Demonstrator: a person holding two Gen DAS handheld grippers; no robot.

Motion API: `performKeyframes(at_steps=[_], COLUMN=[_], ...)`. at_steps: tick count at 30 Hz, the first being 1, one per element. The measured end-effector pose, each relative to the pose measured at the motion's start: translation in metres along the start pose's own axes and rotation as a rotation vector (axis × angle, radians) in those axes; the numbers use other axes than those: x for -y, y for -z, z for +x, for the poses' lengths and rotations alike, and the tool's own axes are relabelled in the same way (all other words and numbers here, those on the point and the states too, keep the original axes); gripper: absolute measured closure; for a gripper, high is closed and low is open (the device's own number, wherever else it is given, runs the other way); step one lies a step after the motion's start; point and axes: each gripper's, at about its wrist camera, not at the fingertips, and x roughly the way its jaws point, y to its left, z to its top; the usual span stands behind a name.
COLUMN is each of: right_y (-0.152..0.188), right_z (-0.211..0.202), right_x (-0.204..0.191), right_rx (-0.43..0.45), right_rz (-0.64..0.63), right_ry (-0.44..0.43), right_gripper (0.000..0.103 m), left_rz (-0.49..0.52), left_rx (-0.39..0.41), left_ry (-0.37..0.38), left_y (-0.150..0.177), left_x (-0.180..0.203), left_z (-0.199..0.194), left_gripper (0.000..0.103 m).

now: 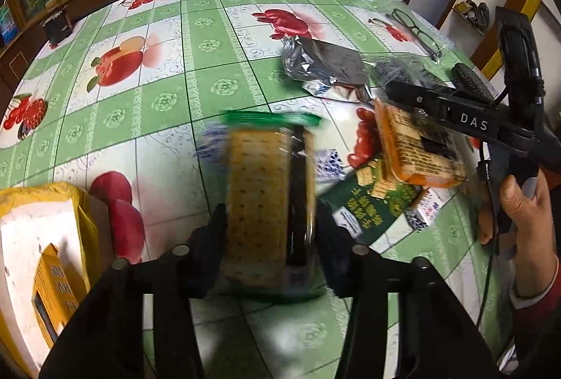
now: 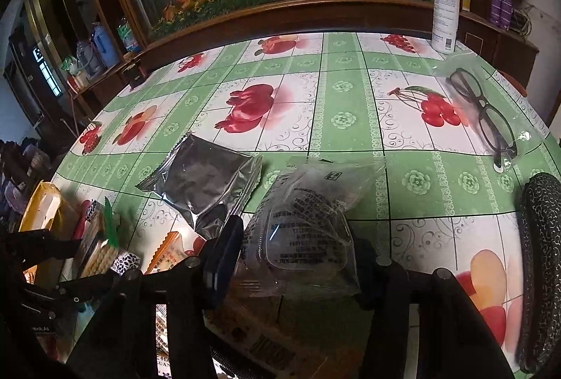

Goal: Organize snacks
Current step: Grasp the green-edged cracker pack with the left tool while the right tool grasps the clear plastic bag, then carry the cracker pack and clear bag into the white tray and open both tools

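Left gripper [image 1: 270, 235]: fingers closed on a clear-wrapped cracker pack [image 1: 259, 200] with a green top seal, held upright above the surface [image 1: 168, 70]; the pack is motion-blurred.

Right gripper [image 2: 294, 270]: fingers closed on a clear plastic snack packet [image 2: 308, 231] with printed text, lifted over the surface near its front edge. In the left wrist view this gripper [image 1: 403, 91] enters from the right, carrying an orange-tinted packet [image 1: 420, 147]; the person's right hand [image 1: 519, 214] grips its handle.

Silver foil pouch [image 2: 207, 182]: flat on the surface, just left of the held packet; also seen in the left wrist view [image 1: 322, 63], behind both held items.

Green cracker box [image 1: 375, 203]: flat on the surface, beneath the right gripper's packet.

Yellow box [image 1: 45, 259]: at the surface's left edge, open, with a white liner and a yellow carton inside.

Orange snack wrapper [image 2: 168, 252]: on the surface, left of the right gripper, partly hidden.

Eyeglasses [image 2: 487, 115]: black frame, in a clear sleeve, far right of the surface, well apart from the snacks.

White spray bottle [image 2: 445, 7]: upright at the far right edge.

Patterned dark case [image 2: 543, 266]: at the right edge, near the front.

Surface covering: green-and-white checked cloth with fruit prints.
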Motion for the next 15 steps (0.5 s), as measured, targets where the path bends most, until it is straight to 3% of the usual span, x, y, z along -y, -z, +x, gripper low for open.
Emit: performKeyframes(at_steps=[4,15], right_y=[0.002,0.013], right_z=[-0.01,-0.052], right_x=[0.004,0.017], right_rx=[0.026,0.108], right_rz=[0.014,0.061], right_ry=[-0.019,-0.072], right_gripper=[0.058,0.065], left_rz=[-0.005,-0.046], left_rx=[0.023,0.12], left_ry=[-0.013,0.01], left_y=[0.008,0.024], left_x=[0.007,0.023], left_z=[-0.005,-0.04], left_gripper=[0.059,0.059])
